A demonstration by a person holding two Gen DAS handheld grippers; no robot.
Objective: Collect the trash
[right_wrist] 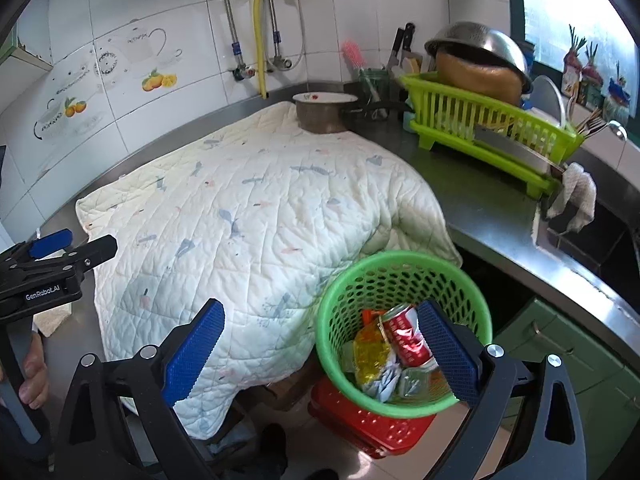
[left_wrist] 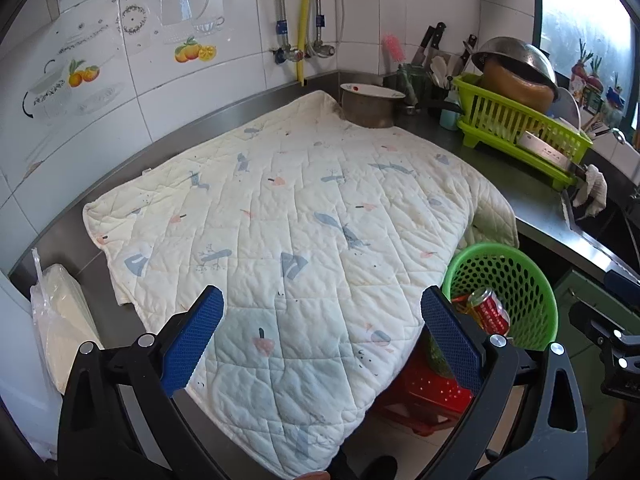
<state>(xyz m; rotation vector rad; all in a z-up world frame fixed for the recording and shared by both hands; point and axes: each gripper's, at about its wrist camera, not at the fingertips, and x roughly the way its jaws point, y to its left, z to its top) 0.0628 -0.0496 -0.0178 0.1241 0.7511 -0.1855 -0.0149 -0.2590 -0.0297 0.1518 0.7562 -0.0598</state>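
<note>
Both grippers, left (left_wrist: 322,334) & right (right_wrist: 320,344), have jaws wide open, holding nothing. Trash incl red can (right_wrist: 406,336) sits in green basket (right_wrist: 400,268) beside quilt-covered bench (right_wrist: 480,200). Quilt (right_wrist: 248,220) looks bare, so scan edges w/ jaws open before calling it done

- The left claw (left_wrist: 322,334) hangs over the near part of a quilted cloth (left_wrist: 288,216), its blue pads spread wide with nothing between them.
- The cloth covers most of the steel bench (left_wrist: 532,204) and droops over its front edge.
- A green perforated basket (left_wrist: 516,276) sits just beside that edge (on a red stool (left_wrist: 424,400)), with a red can (left_wrist: 490,312) inside.
- A metal pot (left_wrist: 370,106) stands on the cloth's far corner, near a lime dish rack (left_wrist: 520,128).
</note>
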